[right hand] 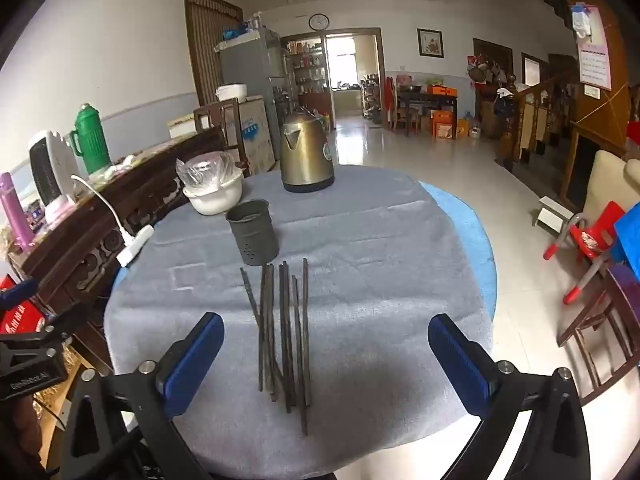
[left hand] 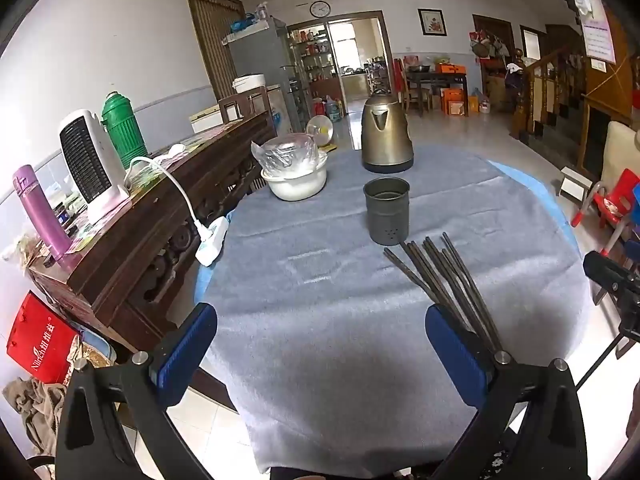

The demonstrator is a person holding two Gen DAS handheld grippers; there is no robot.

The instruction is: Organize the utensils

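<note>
Both your left tool (left hand: 320, 346) and right tool (right hand: 326, 354) hang spread wide, gripping nothing. The dark chopsticks (right hand: 285, 332) lie loose on the grey-clothed tabletop (right hand: 380, 264) between the right tool's fingers, the empty metal holder (right hand: 253, 231) just beyond them, the kettle (right hand: 306, 156) farther back.

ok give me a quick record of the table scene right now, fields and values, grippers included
surface: round table under a grey cloth
utensils: dark chopsticks lying loose on the cloth, roughly side by side
holder: grey metal cup, upright, just beyond the chopsticks, looks empty
other items: gold kettle at the far edge; white bowl topped with clear plastic, left of the kettle
left gripper: open, holding nothing, chopsticks off to its right
right gripper: open, holding nothing, chopsticks lie in line between its fingers
task state: no chopstick in the cup yet
</note>
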